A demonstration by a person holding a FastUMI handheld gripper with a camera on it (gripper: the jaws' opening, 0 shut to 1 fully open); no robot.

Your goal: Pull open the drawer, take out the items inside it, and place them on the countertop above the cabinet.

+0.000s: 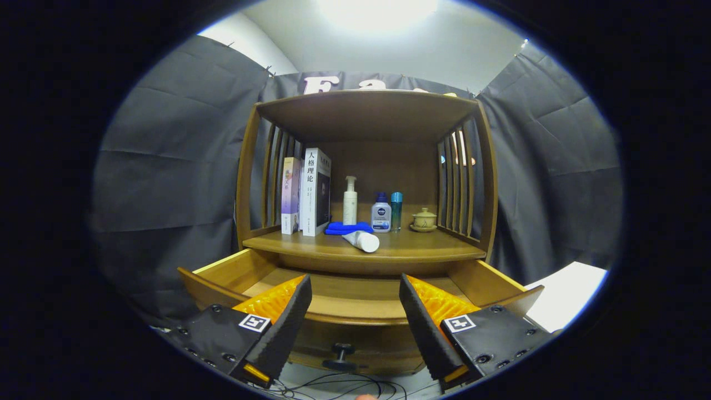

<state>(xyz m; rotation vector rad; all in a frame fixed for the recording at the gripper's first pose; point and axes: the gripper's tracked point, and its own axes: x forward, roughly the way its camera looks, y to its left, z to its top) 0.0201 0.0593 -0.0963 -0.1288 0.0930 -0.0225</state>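
The drawer (355,289) is a shallow wooden tray of warm brown wood, pulled out from under the tabletop (364,247) of the cabinet (366,183); its side walls splay outward toward the camera, its curved front panel runs across between the two fingers, and a dark round knob (341,351) stands out from the panel's lower face, midway between the fingers; the part of the drawer floor that shows is bare wood, and nothing can be made out lying on it, though the front panel and the fingers hide the nearest strip.

The jaws (355,328) stand wide apart, gripping nothing; the black ribbed pads with orange backing sit just ahead of the drawer's front panel, the left finger (283,322) before the drawer's left half, the right finger (425,328) before its right half; whether they touch the wood cannot be told.

On the tabletop beyond the drawer, under the cabinet's upper shelf, two books (305,191) stand upright against the left slatted side; a white pump bottle (350,200) stands to their right; a folded blue cloth (349,228) lies before it, with a white tube (362,240) lying on its side just in front of the cloth, near the tabletop's front edge; further right stand a small blue-capped bottle (381,212) and a slim teal bottle (396,211), touching or nearly so; a small lidded clay cup (424,219) on a saucer sits by the right slats.

Dark cables (333,386) trail over the floor under the drawer.
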